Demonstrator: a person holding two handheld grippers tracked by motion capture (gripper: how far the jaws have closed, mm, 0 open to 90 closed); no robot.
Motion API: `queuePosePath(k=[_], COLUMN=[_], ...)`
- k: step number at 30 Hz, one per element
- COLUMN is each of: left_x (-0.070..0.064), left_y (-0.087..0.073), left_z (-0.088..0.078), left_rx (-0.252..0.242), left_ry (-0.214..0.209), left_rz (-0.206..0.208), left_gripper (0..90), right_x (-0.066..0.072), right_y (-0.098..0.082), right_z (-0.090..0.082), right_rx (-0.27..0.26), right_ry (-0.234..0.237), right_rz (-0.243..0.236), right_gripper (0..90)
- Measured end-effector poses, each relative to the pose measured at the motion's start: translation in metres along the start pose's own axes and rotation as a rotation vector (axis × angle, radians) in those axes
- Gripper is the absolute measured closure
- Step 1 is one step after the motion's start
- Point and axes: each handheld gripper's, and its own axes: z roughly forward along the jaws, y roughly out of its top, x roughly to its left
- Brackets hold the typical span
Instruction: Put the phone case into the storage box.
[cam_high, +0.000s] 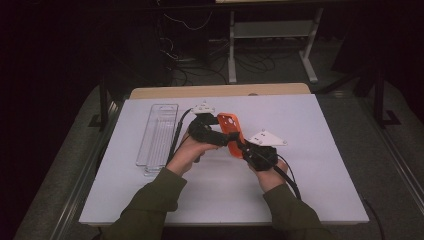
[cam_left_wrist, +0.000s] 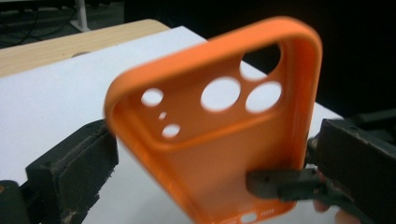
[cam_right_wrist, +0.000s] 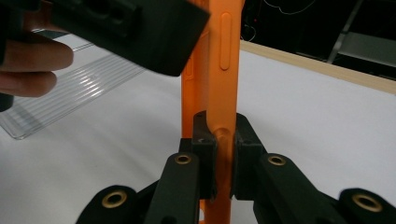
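An orange phone case (cam_high: 231, 131) stands on edge above the white table top. My right gripper (cam_right_wrist: 219, 135) is shut on the case (cam_right_wrist: 219, 70) at its lower end, pads pressed to both faces. One right fingertip (cam_left_wrist: 280, 184) shows on the inside of the case (cam_left_wrist: 219, 154) in the left gripper view. My left gripper (cam_left_wrist: 210, 158) is open, its two jaws on either side of the case's width, close to the long edges. In the high view the left gripper (cam_high: 212, 131) is left of the case and the right gripper (cam_high: 242, 147) below it.
A clear ribbed plastic tray (cam_high: 157, 135) lies along the left of the white board (cam_high: 300, 190), and shows as the tray (cam_right_wrist: 70, 88) behind the left hand. A wooden table edge (cam_high: 220, 91) runs along the back. Dark floor with cables and a stand lies beyond.
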Motion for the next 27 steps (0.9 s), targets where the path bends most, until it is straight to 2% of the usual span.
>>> queuePosePath(k=[9,14,23,26,27], left_x=[-0.0011,-0.0007,-0.0031,-0.0034,-0.0018], left_y=[0.0030,0.0034,0.0041,0.0048,0.0051], left_z=[0.0036,0.0037,0.0050,0.0047,0.0032], left_rx=[-0.025,-0.021,-0.049,-0.049,-0.033], left_ry=[0.006,0.000,-0.006,0.004,0.011], left_rz=[-0.018,-0.025,-0.066,-0.061,-0.042], left_gripper=[0.0,0.0,0.0,2.3,3.5], right_x=[0.0029,0.0041,0.0059,0.0068,0.0067], right_y=[-0.0001,-0.0005,-0.0017,-0.0021,-0.0023], right_z=[0.0006,0.0009,0.0029,0.0033,0.0035], right_rx=[-0.003,0.008,0.017,0.023,0.025], right_ry=[0.007,0.005,0.006,0.007,0.008], right_rz=[0.003,0.002,-0.018,-0.014,-0.016], right_gripper=[81.0,81.0,80.9,80.8,80.8])
